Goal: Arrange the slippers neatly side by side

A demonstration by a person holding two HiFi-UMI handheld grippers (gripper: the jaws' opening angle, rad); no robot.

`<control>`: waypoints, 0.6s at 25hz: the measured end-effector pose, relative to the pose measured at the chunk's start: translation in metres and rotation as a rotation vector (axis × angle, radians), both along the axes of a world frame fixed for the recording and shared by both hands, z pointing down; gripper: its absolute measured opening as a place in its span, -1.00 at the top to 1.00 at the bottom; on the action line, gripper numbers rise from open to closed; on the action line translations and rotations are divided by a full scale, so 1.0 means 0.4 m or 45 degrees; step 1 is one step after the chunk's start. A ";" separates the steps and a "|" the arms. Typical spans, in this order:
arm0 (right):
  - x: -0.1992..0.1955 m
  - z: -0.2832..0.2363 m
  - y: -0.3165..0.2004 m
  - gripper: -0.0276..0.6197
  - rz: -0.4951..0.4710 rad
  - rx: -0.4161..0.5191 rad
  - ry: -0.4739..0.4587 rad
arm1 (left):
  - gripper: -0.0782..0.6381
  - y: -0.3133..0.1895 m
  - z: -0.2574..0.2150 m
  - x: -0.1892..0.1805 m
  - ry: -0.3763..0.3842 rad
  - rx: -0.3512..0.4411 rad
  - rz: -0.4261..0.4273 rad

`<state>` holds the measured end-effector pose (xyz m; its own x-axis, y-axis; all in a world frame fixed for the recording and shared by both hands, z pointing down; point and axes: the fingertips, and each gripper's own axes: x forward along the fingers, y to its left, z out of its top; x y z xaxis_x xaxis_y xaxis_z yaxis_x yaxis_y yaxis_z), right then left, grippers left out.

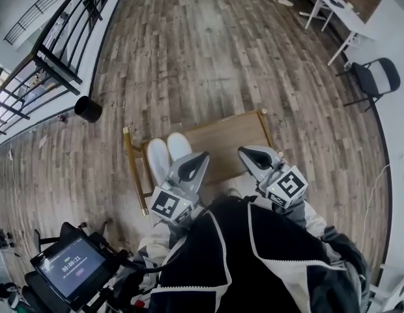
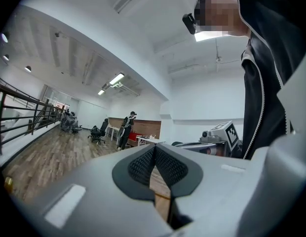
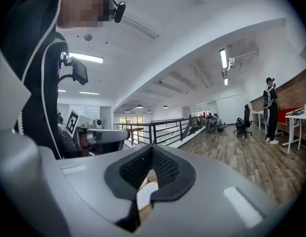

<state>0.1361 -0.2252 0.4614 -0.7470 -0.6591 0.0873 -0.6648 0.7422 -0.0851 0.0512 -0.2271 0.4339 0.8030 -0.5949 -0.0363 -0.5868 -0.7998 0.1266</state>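
Note:
Two white slippers (image 1: 168, 154) lie side by side, toes pointing away, on the left part of a low wooden table (image 1: 231, 135). My left gripper (image 1: 201, 158) hovers just right of the slippers, shut with nothing between its black pads (image 2: 154, 158). My right gripper (image 1: 246, 154) hangs over the table's right part, also shut and empty (image 3: 150, 163). Both grippers point level, held close to the person's body. Each gripper shows in the other's view: the right gripper (image 2: 218, 136), the left gripper (image 3: 96, 134). Through the right jaws a white sliver (image 3: 143, 195) shows below.
A black bin (image 1: 88, 109) stands on the wood floor at the left, near a black railing (image 1: 55, 64). A white table (image 1: 339, 10) and a dark chair (image 1: 376, 77) are far right. A screen device (image 1: 72, 266) sits at lower left. A person (image 2: 127, 128) stands far off.

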 end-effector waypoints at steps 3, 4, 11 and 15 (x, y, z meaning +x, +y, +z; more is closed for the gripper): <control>0.000 -0.002 -0.006 0.91 -0.015 0.005 -0.002 | 0.73 -0.007 -0.003 0.001 -0.001 -0.002 -0.011; -0.001 -0.003 -0.009 0.91 -0.020 0.007 -0.001 | 0.73 -0.010 -0.003 -0.001 -0.003 -0.007 -0.019; -0.002 -0.002 -0.034 0.91 -0.046 -0.004 -0.004 | 0.73 -0.026 -0.006 0.002 0.001 -0.014 -0.043; -0.006 -0.003 -0.046 0.91 -0.064 -0.008 0.001 | 0.73 -0.035 -0.012 0.002 0.008 -0.019 -0.060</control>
<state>0.1336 -0.2437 0.4602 -0.7789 -0.6204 0.0919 -0.6270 0.7739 -0.0895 0.0518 -0.2412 0.4293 0.7738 -0.6327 -0.0322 -0.6230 -0.7692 0.1420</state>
